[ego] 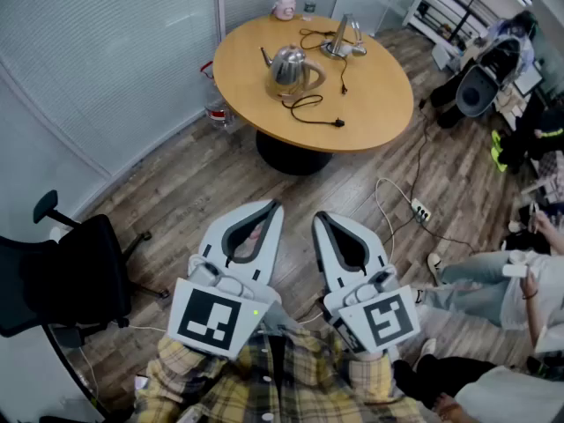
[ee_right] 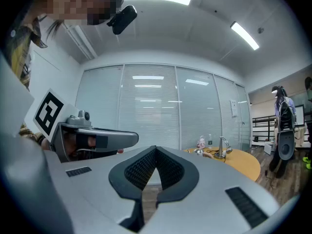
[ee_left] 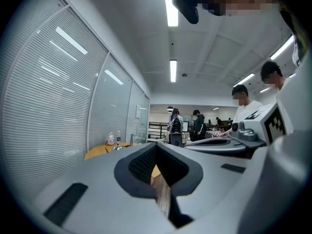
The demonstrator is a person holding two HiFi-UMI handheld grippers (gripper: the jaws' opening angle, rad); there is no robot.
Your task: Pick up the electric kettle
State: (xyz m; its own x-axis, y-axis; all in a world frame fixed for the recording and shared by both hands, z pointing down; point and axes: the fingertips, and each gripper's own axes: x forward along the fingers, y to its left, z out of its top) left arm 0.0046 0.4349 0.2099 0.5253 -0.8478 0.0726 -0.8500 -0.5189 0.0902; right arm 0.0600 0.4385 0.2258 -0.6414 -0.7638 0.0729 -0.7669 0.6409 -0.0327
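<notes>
The steel electric kettle stands upright near the middle of the round wooden table, far ahead of both grippers. A black cord with a plug lies loose beside it. My left gripper and right gripper hang side by side over the wooden floor, close to my body and well short of the table. Each has its jaws meeting at the tips with nothing between them. In the left gripper view and the right gripper view the jaws also stand shut, and neither view shows the kettle clearly.
A metal tap-like stand, a pink object and a bottle sit on the table's far side. A black office chair stands at left. A power strip with cables lies on the floor at right, near seated people.
</notes>
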